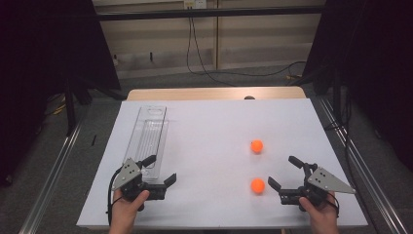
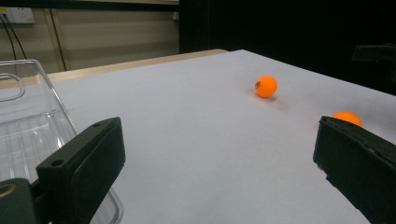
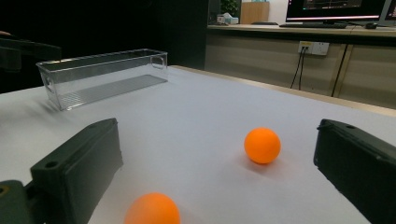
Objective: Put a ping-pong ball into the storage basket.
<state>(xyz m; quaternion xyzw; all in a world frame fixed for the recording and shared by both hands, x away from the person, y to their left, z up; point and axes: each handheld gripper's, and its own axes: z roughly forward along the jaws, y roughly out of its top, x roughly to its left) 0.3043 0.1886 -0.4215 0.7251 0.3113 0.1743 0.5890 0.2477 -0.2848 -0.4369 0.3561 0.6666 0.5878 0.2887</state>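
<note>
Lying bare, clear tray (image 1: 147, 139) (balls (image 1: 256, 146) outside)

This looks like a lab or test room set up for recording. Black curtains (image 1: 44, 48) hang to either side of the desk (image 1: 214, 122), which is covered with a plain white sheet and framed by metal rails (image 1: 48, 170) on the floor. Beyond the right gripper (image 3: 215, 154), a counter carries a monitor (image 3: 338, 8) and keyboard, with wall sockets (image 3: 314, 47) and trailing cables (image 1: 199, 58) below it.
</note>
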